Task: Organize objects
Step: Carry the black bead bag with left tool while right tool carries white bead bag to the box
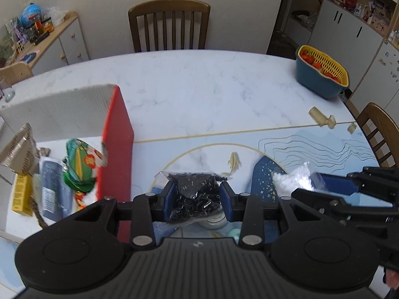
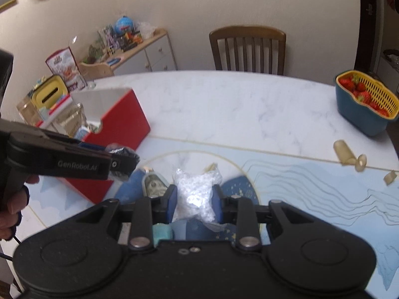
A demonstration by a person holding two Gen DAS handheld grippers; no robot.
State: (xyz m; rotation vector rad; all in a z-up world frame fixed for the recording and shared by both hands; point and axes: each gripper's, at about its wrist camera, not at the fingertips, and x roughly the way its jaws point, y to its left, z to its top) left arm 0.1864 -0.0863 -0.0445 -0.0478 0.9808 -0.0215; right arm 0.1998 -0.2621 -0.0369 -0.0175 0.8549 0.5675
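left wrist view: left claw (image 1: 198, 195) clenched on a clear bag of black beads (image 1: 197, 194), lifted off the counter (image 1: 199, 87), likely bound for the red box (image 1: 117, 137) at the counter's left edge, already packed with snack packets (image 1: 79, 164). strawberry basket (image 1: 321, 72) at far right corner; chair (image 1: 169, 25) behind against a pale wall. right wrist view: right claw (image 2: 194, 200) clenched on a bag of white beads (image 2: 195, 194), held clear over the blue-patterned near edge; cream pieces (image 2: 349, 155) scattered toward right edge.
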